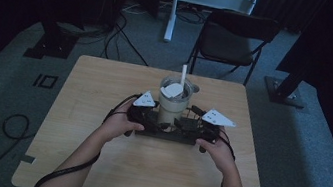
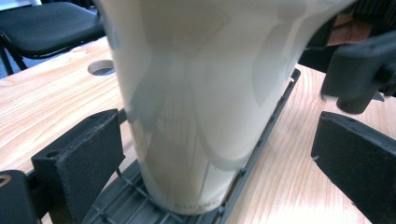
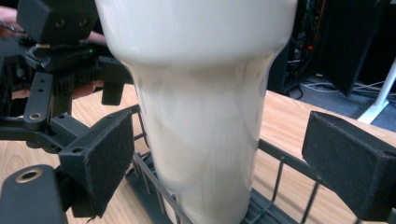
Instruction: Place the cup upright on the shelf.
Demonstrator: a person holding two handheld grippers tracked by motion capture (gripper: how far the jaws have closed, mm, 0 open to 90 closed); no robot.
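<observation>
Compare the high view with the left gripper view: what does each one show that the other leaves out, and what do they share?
High view alone: the tumbler's clear lid with a white straw standing in it, both of the person's hands, the left hand among them, and the grey floor.

Left gripper view alone: a round hole in the tabletop, and the left gripper with its jaws standing open on either side of the tumbler's base, not touching it.

Both: the cream tumbler standing in a dark wire tray on the wooden table, and the black chair.
</observation>
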